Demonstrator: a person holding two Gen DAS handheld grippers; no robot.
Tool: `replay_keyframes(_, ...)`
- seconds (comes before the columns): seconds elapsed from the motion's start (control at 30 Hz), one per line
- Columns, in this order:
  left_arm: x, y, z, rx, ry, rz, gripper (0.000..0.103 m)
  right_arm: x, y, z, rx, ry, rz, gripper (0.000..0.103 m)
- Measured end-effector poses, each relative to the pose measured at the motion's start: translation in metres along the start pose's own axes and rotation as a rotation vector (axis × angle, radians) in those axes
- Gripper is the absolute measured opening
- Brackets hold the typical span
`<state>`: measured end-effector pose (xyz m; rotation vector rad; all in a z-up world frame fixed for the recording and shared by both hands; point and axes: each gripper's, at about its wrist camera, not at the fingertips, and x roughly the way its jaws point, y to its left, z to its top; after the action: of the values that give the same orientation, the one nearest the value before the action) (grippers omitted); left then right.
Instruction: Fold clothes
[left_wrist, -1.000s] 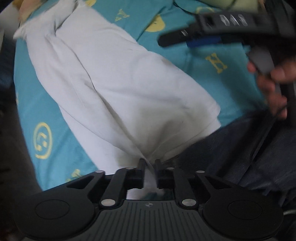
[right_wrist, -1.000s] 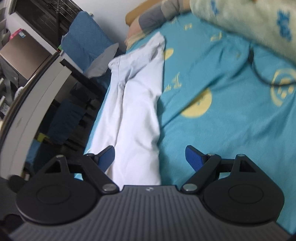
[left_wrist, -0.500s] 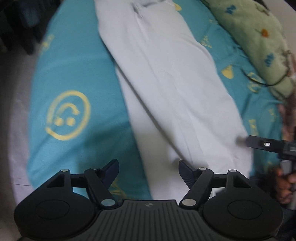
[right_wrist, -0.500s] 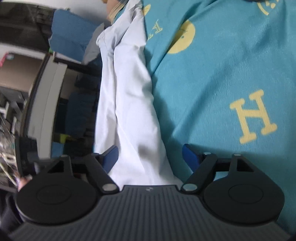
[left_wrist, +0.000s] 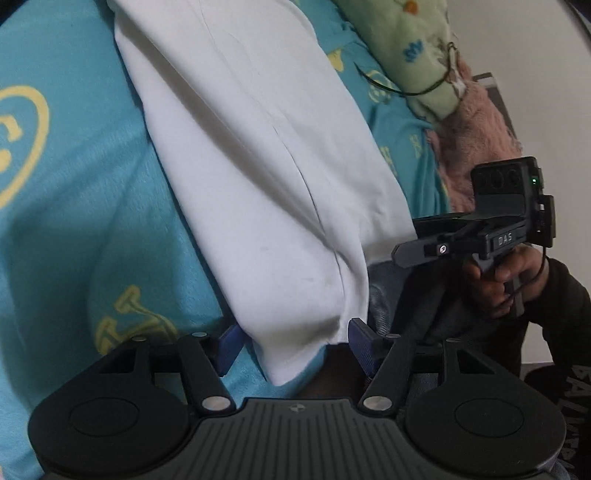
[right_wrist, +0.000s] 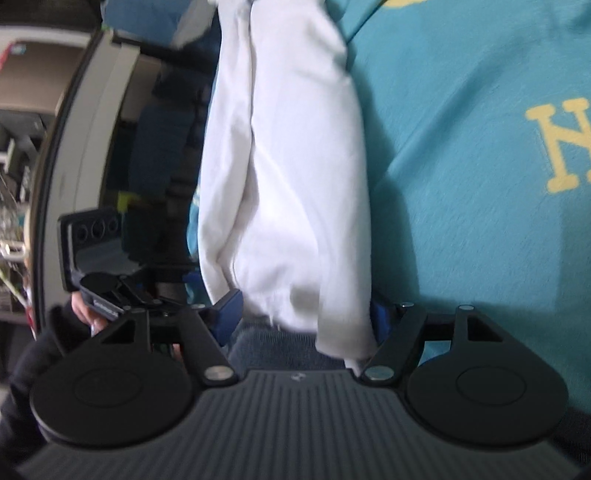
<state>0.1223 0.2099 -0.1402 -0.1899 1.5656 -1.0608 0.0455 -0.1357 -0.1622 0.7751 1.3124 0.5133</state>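
Note:
A long white garment (left_wrist: 258, 177) lies folded lengthwise on the teal bed sheet (left_wrist: 74, 206), its near end hanging over the bed edge. My left gripper (left_wrist: 293, 343) is open, its blue fingertips straddling the garment's near left corner. My right gripper (right_wrist: 304, 314) is open, its fingertips on either side of the garment's (right_wrist: 295, 166) near right corner. The right gripper also shows in the left wrist view (left_wrist: 476, 236), held in a hand. The left gripper shows in the right wrist view (right_wrist: 110, 291).
A green patterned blanket (left_wrist: 413, 48) and a pink fluffy blanket (left_wrist: 476, 140) lie along the far side of the bed. A black cord (left_wrist: 399, 92) lies on the sheet. Shelving and a blue chair (right_wrist: 159, 155) stand beside the bed. My dark-trousered legs (right_wrist: 273, 350) are below the edge.
My left gripper let go of the garment and opened, then both grippers moved in to the garment's near end, which now sits between each pair of open fingers.

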Motion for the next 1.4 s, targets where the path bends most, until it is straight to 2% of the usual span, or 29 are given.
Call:
replay_keyframes(0.07,0.001,0.009,0.001,-0.046,-0.005,-0.030,0.065,0.004,0.004,-0.004,-0.009,0.040,-0.016,0.071)
replay_keyframes(0.1,0.003,0.012,0.000,-0.051,-0.006,-0.019,0.058,0.005,0.006,-0.005,-0.019,0.050,-0.028,0.069)
replay_keyframes(0.13,0.005,0.010,0.001,-0.038,-0.006,0.014,0.043,0.007,0.009,-0.007,-0.029,0.060,-0.041,0.060)
replay_keyframes(0.17,0.006,0.006,0.002,-0.021,-0.005,0.053,0.037,0.007,0.009,-0.008,-0.034,0.059,-0.053,0.050)
replay_keyframes(0.2,0.007,0.002,0.003,-0.003,-0.004,0.093,0.026,0.006,0.009,-0.007,-0.027,0.048,-0.062,0.040)
replay_keyframes(0.23,0.006,-0.002,0.003,0.012,-0.005,0.133,0.014,0.004,0.007,-0.007,-0.014,0.033,-0.071,0.021)
replay_keyframes(0.27,0.005,-0.006,0.003,0.024,-0.008,0.174,0.010,0.002,0.005,-0.006,-0.001,0.017,-0.080,0.013)
replay_keyframes(0.33,-0.003,-0.019,0.002,0.043,-0.031,0.237,0.007,-0.008,0.008,-0.007,-0.007,-0.021,-0.064,0.012)
replay_keyframes(0.43,-0.030,-0.046,0.000,0.052,-0.115,0.282,0.006,-0.034,0.021,-0.007,-0.051,-0.097,-0.036,0.008)
replay_keyframes(0.6,-0.085,-0.116,-0.003,0.019,-0.374,0.277,0.005,-0.101,0.059,-0.008,-0.161,-0.262,0.013,0.007)
replay_keyframes(0.7,-0.111,-0.145,-0.016,-0.073,-0.524,0.254,0.005,-0.139,0.084,-0.010,-0.222,-0.361,0.035,0.006)
replay_keyframes(0.8,-0.121,-0.158,-0.038,-0.217,-0.613,0.219,0.005,-0.172,0.103,-0.020,-0.260,-0.440,0.056,0.005)
replay_keyframes(0.97,-0.119,-0.168,-0.100,-0.337,-0.670,0.192,0.004,-0.205,0.113,-0.068,-0.310,-0.485,0.047,0.004)
replay_keyframes(1.07,-0.110,-0.164,-0.137,-0.408,-0.677,0.173,0.004,-0.199,0.112,-0.090,-0.304,-0.494,0.023,0.004)
replay_keyframes(1.13,-0.107,-0.168,-0.150,-0.393,-0.717,0.202,0.003,-0.196,0.102,-0.104,-0.283,-0.493,0.009,0.004)
replay_keyframes(1.2,-0.114,-0.168,-0.159,-0.421,-0.736,0.203,0.003,-0.192,0.092,-0.113,-0.258,-0.494,-0.001,0.004)
replay_keyframes(1.27,-0.116,-0.168,-0.155,-0.445,-0.723,0.189,0.003,-0.189,0.085,-0.118,-0.234,-0.501,-0.005,0.004)
replay_keyframes(1.4,-0.119,-0.167,-0.122,-0.443,-0.719,0.199,0.004,-0.188,0.088,-0.104,-0.211,-0.531,0.000,0.004)
